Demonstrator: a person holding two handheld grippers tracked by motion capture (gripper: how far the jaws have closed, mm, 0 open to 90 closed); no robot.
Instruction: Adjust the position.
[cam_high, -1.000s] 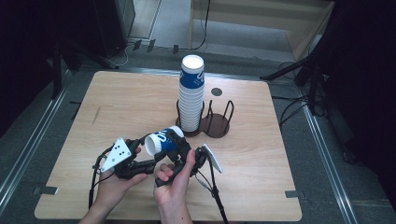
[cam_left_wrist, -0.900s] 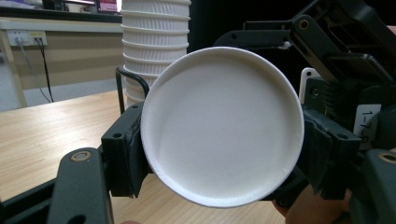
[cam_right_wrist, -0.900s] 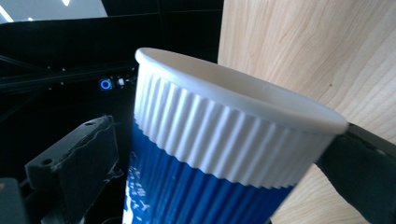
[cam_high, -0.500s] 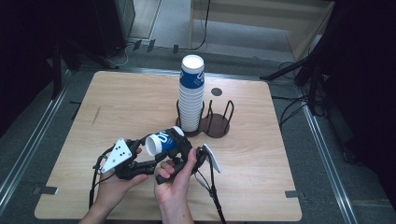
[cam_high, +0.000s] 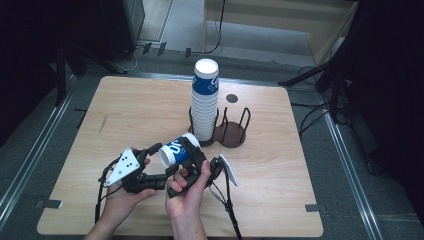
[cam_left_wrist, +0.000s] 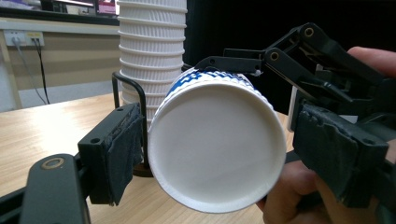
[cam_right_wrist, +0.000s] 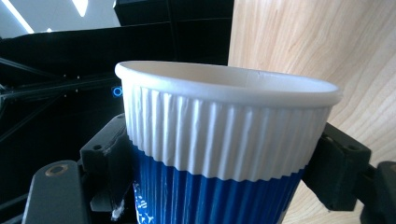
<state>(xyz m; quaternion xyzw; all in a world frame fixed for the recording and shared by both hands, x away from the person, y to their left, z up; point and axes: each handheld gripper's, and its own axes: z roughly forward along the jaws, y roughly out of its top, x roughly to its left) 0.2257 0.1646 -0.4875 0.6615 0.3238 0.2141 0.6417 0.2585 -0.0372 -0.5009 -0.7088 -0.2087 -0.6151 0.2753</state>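
light: dim room, lit table (cam_high: 150, 110) | focus: sharp | surroundings: dark | glare: none

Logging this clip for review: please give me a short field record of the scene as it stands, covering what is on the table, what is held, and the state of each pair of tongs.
surface: light wooden table
held item: blue and white ribbed paper cup, lying sideways above the table
right tongs: have just been closing; pads press on the cup's sides
left tongs: have just been opening; pads stand either side of the cup's base, gap showing
stack: tall stack of matching paper cups, upright
holder: dark wire cup rack around the stack's foot
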